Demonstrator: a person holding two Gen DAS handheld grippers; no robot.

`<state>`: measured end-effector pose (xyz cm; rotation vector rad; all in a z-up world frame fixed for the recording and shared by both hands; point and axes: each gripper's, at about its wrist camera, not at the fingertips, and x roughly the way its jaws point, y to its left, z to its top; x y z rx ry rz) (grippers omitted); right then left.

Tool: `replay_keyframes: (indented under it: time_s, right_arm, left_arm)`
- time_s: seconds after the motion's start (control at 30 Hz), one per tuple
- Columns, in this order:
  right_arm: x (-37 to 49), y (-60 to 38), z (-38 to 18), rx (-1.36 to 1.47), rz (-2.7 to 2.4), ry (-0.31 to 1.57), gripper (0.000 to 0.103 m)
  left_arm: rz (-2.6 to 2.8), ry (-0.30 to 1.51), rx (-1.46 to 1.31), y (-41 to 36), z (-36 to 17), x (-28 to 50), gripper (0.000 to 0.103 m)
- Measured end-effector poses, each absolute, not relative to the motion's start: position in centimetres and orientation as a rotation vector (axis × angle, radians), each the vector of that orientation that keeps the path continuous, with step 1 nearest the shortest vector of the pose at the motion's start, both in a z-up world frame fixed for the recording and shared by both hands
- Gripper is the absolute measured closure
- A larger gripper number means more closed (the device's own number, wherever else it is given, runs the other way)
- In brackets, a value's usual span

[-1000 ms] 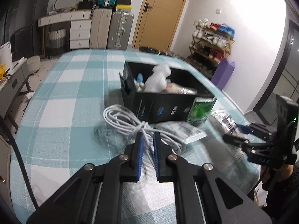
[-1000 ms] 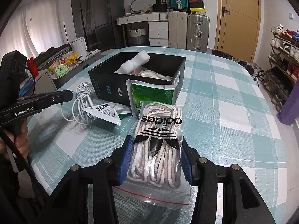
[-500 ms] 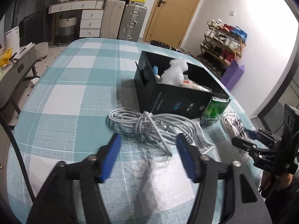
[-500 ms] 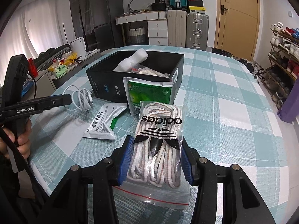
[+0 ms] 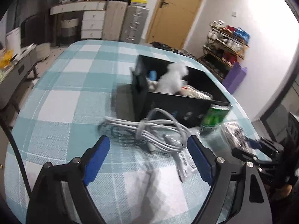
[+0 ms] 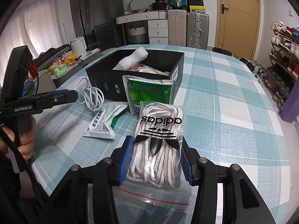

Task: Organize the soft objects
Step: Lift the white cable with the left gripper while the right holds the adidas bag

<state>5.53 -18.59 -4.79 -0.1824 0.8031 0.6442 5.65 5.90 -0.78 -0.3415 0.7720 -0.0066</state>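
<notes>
- Between the right tongs [image 6: 157,158], pads pressing its sides: bagged laces [image 6: 158,145], soft, slippery; hold mid-bundle.
- Ahead of the left tongs [image 5: 147,160], jaws opening, empty: limp cable coil [image 5: 149,130]; take its wrapped middle.

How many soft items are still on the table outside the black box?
4: cable bundle left of the box, white sachet, green packet leaning on it, laces bag in the right tool.

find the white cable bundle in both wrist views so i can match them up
Left wrist: white cable bundle at centre, just beyond the fingertips, in front of the black box.
Right wrist: the bundle lies left of centre, beside the box's left corner.
Shared landmark: the black box.
</notes>
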Motion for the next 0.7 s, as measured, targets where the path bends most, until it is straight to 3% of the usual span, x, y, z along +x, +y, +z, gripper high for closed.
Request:
replay_keyframes:
  time_s: [0.7]
  right_arm:
    - [6.0, -18.9, -5.3, -0.177, 0.648, 0.82, 0.055]
  left_arm:
    - [0.059, 0.846, -0.387, 8.4, -3.0, 7.7, 0.017]
